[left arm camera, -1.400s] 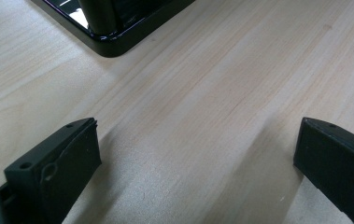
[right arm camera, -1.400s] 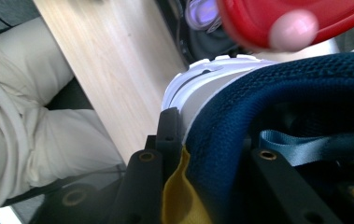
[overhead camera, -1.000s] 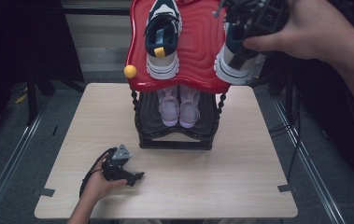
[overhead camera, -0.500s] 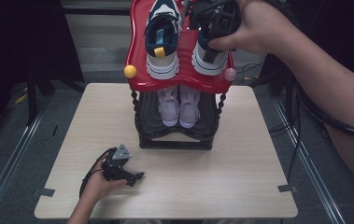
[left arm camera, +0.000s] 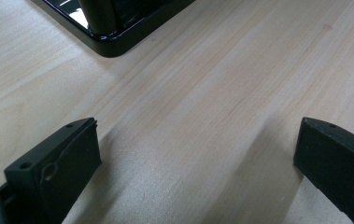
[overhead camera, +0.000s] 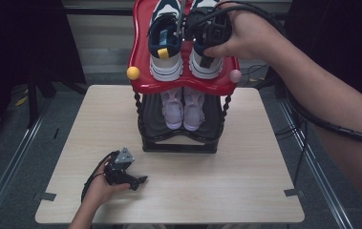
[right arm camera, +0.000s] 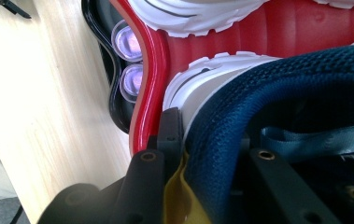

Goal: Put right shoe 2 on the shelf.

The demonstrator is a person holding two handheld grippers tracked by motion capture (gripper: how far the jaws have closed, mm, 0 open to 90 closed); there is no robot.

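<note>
A navy and white sneaker (overhead camera: 206,64) stands on the red top shelf (overhead camera: 183,87) of a shoe rack, beside its matching sneaker (overhead camera: 165,47). My right gripper (overhead camera: 207,47) is shut on the heel collar of the right-hand sneaker (right arm camera: 277,93), one jaw outside the collar and one inside. The sole sits on or just above the red shelf (right arm camera: 152,93); I cannot tell which. A person's left hand rests my left gripper (overhead camera: 139,180) low over the wooden table (overhead camera: 245,181) at the front left. Its jaws stand wide apart in the left gripper view, with nothing between them (left arm camera: 195,154).
A pair of lavender shoes (overhead camera: 183,107) sits on the rack's lower black shelf, toes (right arm camera: 130,60) showing under the red rim. The black rack base (left arm camera: 114,37) lies just ahead of my left gripper. Yellow (overhead camera: 133,73) and pink (overhead camera: 235,76) knobs mark the shelf's front corners.
The right hand has carried the sneaker leftward and down from the shelf's right edge to a spot beside the other sneaker. The left hand and its gripper have stayed put.
</note>
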